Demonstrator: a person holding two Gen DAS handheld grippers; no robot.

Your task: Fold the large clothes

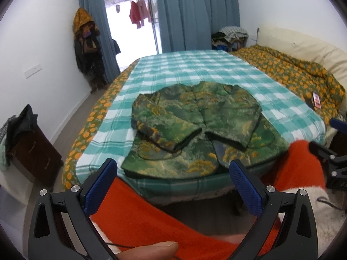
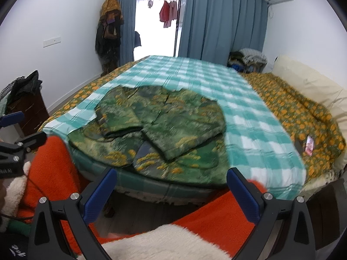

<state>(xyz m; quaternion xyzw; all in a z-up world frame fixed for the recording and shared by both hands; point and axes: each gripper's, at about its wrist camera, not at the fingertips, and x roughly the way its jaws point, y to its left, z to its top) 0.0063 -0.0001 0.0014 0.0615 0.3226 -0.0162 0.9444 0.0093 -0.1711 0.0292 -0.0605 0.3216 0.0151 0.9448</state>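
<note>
A large green jacket with yellow flower print (image 1: 199, 125) lies flat on the teal checked bedsheet (image 1: 195, 69), both sleeves folded in across its front. Its hem reaches the near edge of the bed. My left gripper (image 1: 173, 169) is open, held back off the bed, level with the hem and holding nothing. In the right wrist view the same jacket (image 2: 164, 130) lies ahead and slightly left. My right gripper (image 2: 171, 179) is open too, short of the bed edge, with nothing between its blue fingers (image 2: 243, 195).
An orange-flowered quilt (image 2: 303, 112) and cream pillow (image 2: 308, 80) line the bed's right side, with a phone (image 2: 309, 145) on the quilt. A dark drawer unit (image 1: 32, 151) stands at the left. The person's orange sleeve (image 1: 147, 223) fills the foreground. Blue curtains (image 2: 216, 21) hang behind.
</note>
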